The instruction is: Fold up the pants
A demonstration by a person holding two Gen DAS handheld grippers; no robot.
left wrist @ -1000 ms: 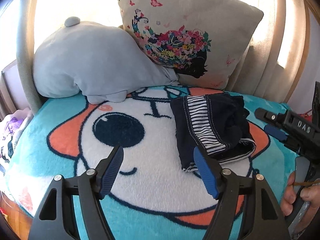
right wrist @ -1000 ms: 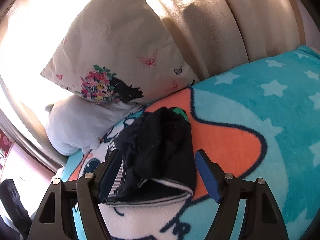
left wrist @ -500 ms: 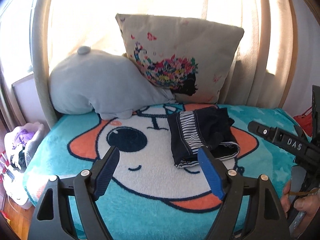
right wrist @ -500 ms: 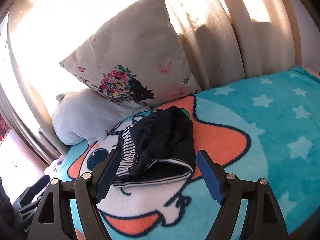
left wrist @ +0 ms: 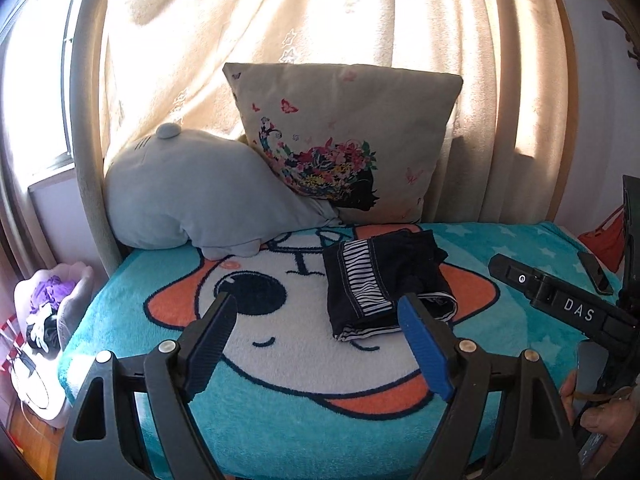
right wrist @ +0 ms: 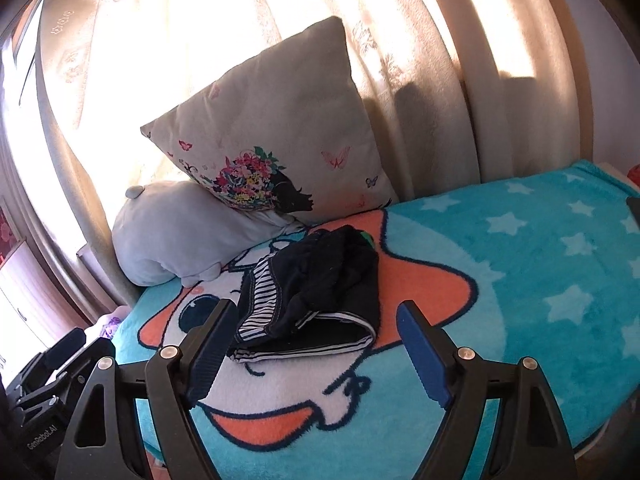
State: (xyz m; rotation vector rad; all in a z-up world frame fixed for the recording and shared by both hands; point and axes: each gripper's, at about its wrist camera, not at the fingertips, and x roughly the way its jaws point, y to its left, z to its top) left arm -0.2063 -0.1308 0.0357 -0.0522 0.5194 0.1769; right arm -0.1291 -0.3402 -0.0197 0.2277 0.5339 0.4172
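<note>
The dark navy pants [left wrist: 384, 280] with a black-and-white striped lining lie folded in a compact bundle on the cartoon blanket [left wrist: 304, 360]. They also show in the right wrist view [right wrist: 316, 300]. My left gripper [left wrist: 320, 340] is open and empty, held back from the bundle, near the front of the bed. My right gripper [right wrist: 316, 348] is open and empty too, back from the bundle's near edge. The right gripper's black body [left wrist: 560, 304] shows at the right of the left wrist view, with the hand below it.
A butterfly-print cushion [left wrist: 344, 140] and a grey plush pillow [left wrist: 192, 196] lean against the curtain [left wrist: 320, 12] behind the pants. A bag of clothes [left wrist: 48, 304] sits on the floor at left. A dark phone [left wrist: 596, 268] lies on the blanket's right edge.
Both grippers have pulled back and away from the pants, which now look smaller and farther off. The folded bundle has stayed where it was on the blanket.
</note>
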